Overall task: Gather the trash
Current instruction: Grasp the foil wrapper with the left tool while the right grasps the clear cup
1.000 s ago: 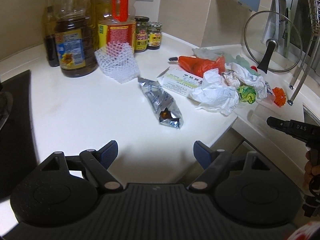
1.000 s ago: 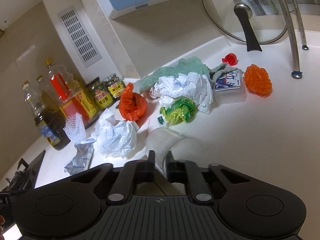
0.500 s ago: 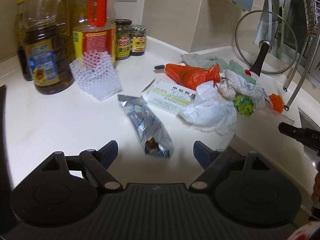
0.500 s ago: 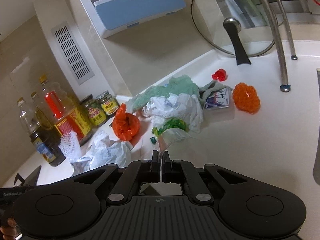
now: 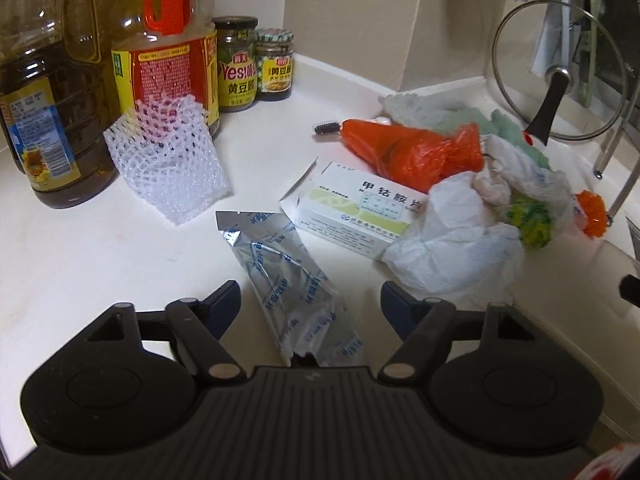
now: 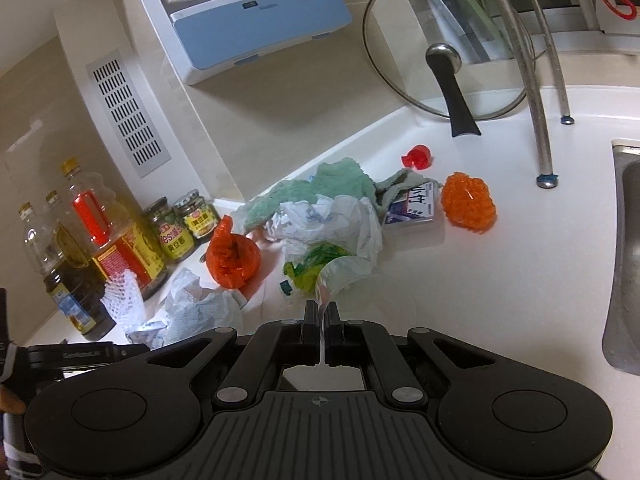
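**Foil pouch lined up for the left gripper**

While the right gripper [image 6: 320, 312] stays out of the reach, pinched on the thin edge of a clear bag [image 6: 352, 280] whose mouth gapes over the counter [image 6: 500, 280], the step in hand looks like the first pickup: the left gripper [image 5: 310, 300] pitches steeply down over a silver foil pouch [image 5: 288, 280]. Its jaws are closing, with the pouch lying lengthwise between them, but the pads are clear of the foil on both sides.

The pouch lies flat on the white counter, torn end toward the camera, just beside a medicine box [image 5: 356, 208] and a crumpled white wrapper [image 5: 452, 252]. A foam net [image 5: 168, 168] sits farther left, in front of the oil bottles [image 5: 52, 92]. An orange bag [image 5: 412, 148] and more scraps are heaped behind the box.

Next, I judge, the left jaws need to sink until the tips meet the counter, then close across the pouch's width. Flat foil is slippery and thin, so it may buckle or slide out rather than lift. Once held, it should go across to the bag's mouth, which the right hand holds near level, tilted slightly down.
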A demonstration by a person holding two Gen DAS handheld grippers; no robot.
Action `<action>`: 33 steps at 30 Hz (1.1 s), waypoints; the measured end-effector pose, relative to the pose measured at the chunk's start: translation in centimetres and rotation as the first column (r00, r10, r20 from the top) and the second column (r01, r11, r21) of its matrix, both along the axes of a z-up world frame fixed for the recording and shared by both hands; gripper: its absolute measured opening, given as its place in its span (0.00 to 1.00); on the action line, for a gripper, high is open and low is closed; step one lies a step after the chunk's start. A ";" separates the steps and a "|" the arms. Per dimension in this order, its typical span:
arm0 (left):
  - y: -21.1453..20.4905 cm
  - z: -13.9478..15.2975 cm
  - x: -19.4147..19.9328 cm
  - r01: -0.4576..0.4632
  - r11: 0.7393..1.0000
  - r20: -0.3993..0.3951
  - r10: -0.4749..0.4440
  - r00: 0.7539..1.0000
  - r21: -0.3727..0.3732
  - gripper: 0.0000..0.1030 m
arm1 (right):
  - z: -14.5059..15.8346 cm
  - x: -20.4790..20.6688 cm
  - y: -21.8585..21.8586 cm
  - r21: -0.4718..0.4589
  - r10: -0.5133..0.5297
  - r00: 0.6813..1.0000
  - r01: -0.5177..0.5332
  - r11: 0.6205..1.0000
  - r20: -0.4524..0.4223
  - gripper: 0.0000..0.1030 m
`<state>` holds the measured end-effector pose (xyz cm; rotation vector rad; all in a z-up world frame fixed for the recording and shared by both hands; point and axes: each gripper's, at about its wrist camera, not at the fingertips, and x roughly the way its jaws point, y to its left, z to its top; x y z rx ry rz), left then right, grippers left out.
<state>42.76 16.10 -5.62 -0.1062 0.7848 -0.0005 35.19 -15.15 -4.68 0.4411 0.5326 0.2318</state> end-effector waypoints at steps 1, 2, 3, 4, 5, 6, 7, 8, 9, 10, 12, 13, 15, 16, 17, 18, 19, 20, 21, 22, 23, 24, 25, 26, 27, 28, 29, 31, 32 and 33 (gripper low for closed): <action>0.1 -0.1 0.3 -0.002 1.000 -0.006 0.002 1.000 -0.005 0.66 | 0.0 0.0 0.0 0.002 -0.002 1.000 0.002 1.000 0.000 0.02; 0.2 -0.3 0.5 -0.007 1.000 -0.011 0.007 1.000 -0.012 0.65 | 0.0 0.0 0.0 0.004 -0.003 1.000 0.003 1.000 -0.001 0.02; 0.4 -0.4 0.7 -0.014 1.000 -0.016 0.014 1.000 -0.018 0.62 | -0.1 -0.1 0.0 0.006 -0.004 1.000 0.004 1.000 -0.001 0.02; 0.5 -0.5 0.8 -0.019 1.000 -0.022 0.019 1.000 -0.023 0.58 | -0.1 -0.1 0.0 0.006 -0.005 1.000 0.005 1.000 -0.001 0.02; 0.6 -0.6 0.9 -0.023 0.999 -0.028 0.022 0.999 -0.026 0.57 | -0.1 -0.1 0.0 0.006 -0.006 1.000 0.006 1.000 -0.001 0.02; 0.7 -0.8 1.1 -0.025 0.999 -0.033 0.025 0.999 -0.027 0.54 | -0.1 -0.1 0.0 0.008 -0.005 1.000 0.005 1.000 -0.001 0.02; 0.8 -0.9 1.1 -0.026 0.999 -0.037 0.025 0.999 -0.029 0.51 | -0.1 -0.1 0.0 0.009 -0.003 1.000 0.003 1.000 0.000 0.02; 0.9 -1.0 1.2 -0.027 0.999 -0.041 0.026 0.999 -0.026 0.50 | -0.1 -0.1 -0.1 0.009 -0.002 1.000 0.002 1.000 0.001 0.02; 0.9 -1.0 1.1 -0.028 0.999 -0.042 0.027 0.999 -0.025 0.48 | -0.2 -0.1 0.0 0.009 0.000 1.000 0.000 1.000 0.001 0.02; 1.0 -1.0 1.1 -0.029 0.999 -0.041 0.028 0.999 -0.026 0.46 | -0.2 -0.1 0.0 0.010 0.002 1.000 -0.002 1.000 0.001 0.02; 1.1 -1.0 0.8 -0.026 0.999 -0.037 0.025 0.999 -0.029 0.43 | -0.2 -0.2 0.0 0.012 0.008 1.000 -0.008 1.000 0.001 0.02; 1.2 -0.9 0.6 -0.025 0.999 -0.034 0.024 0.999 -0.028 0.42 | -0.2 -0.1 0.0 0.013 0.011 1.000 -0.011 1.000 0.001 0.02; 1.3 -0.9 0.2 -0.033 0.999 -0.030 0.032 0.999 -0.019 0.41 | -0.2 -0.2 0.0 0.014 0.020 1.000 -0.020 1.000 0.002 0.02; 1.3 -0.9 0.0 -0.035 0.999 -0.029 0.034 0.999 -0.015 0.41 | -0.2 -0.2 0.0 0.016 0.025 1.000 -0.025 1.000 0.002 0.02; 1.4 -0.9 -0.3 -0.037 0.999 -0.028 0.036 0.999 -0.012 0.41 | -0.2 -0.3 0.0 0.018 0.027 1.000 -0.027 0.999 0.002 0.02; 1.4 -0.8 -0.6 -0.039 0.999 -0.026 0.038 0.999 -0.010 0.41 | -0.2 -0.3 0.0 0.019 0.032 0.999 -0.032 0.999 0.003 0.02; 1.5 -0.7 -1.0 -0.040 0.999 -0.022 0.040 0.999 -0.006 0.41 | -0.2 -0.4 0.0 0.021 0.037 0.999 -0.037 0.999 0.003 0.02; 1.5 -0.6 -1.3 -0.042 0.999 -0.017 0.042 0.999 -0.003 0.41 | -0.1 -0.5 -0.1 0.023 0.044 0.999 -0.044 0.999 0.004 0.02; 1.5 -0.5 -1.7 -0.044 0.999 -0.012 0.044 0.999 -0.001 0.41 | -0.1 -0.5 -0.1 0.025 0.050 0.999 -0.050 0.998 0.005 0.02; 1.5 -0.3 -2.1 -0.046 0.999 -0.008 0.046 0.999 -0.001 0.40 | -0.1 -0.6 -0.1 0.026 0.057 0.998 -0.057 0.998 0.006 0.02; 1.6 0.0 -2.5 -0.049 0.999 -0.004 0.049 0.999 -0.003 0.40 | 0.0 -0.7 -0.1 0.027 0.065 0.998 -0.065 0.997 0.007 0.02; 1.5 0.2 -3.0 -0.051 0.999 -0.001 0.051 0.999 -0.004 0.40 | 0.0 -0.8 -0.2 0.029 0.073 0.997 -0.073 0.997 0.009 0.02; 1.5 0.4 -3.4 -0.052 0.999 0.003 0.052 0.999 -0.005 0.40 | 0.1 -0.9 -0.2 0.031 0.082 0.997 -0.082 0.996 0.012 0.02; 1.4 0.7 -3.8 -0.055 0.998 0.007 0.055 0.998 -0.007 0.40 | 0.1 -1.1 -0.2 0.033 0.089 0.996 -0.090 0.995 0.013 0.02; 1.3 1.0 -4.3 -0.056 0.998 0.013 0.056 0.998 -0.010 0.40 | 0.1 -1.2 -0.2 0.036 0.098 0.995 -0.098 0.995 0.015 0.02; 1.2 1.3 -4.8 -0.056 0.998 0.017 0.057 0.998 -0.014 0.40 | 0.2 -1.4 -0.2 0.038 0.106 0.994 -0.106 0.994 0.016 0.02; 1.1 1.5 -5.2 -0.057 0.998 0.022 0.057 0.998 -0.018 0.40 | 0.2 -1.5 -0.2 0.039 0.114 0.993 -0.115 0.993 0.017 0.02; 0.7 2.1 -6.2 -0.055 0.998 0.033 0.055 0.998 -0.024 0.40 | 0.3 -2.0 -0.2 0.038 0.132 0.991 -0.133 0.990 0.021 0.02; 0.4 2.4 -6.7 -0.053 0.998 0.038 0.054 0.998 -0.026 0.40 | 0.4 -2.1 -0.2 0.038 0.140 0.990 -0.140 0.989 0.023 0.02; 0.2 2.7 -7.2 -0.052 0.998 0.041 0.053 0.998 -0.027 0.40 | 0.5 -2.4 -0.3 0.040 0.149 0.988 -0.150 0.988 0.025 0.02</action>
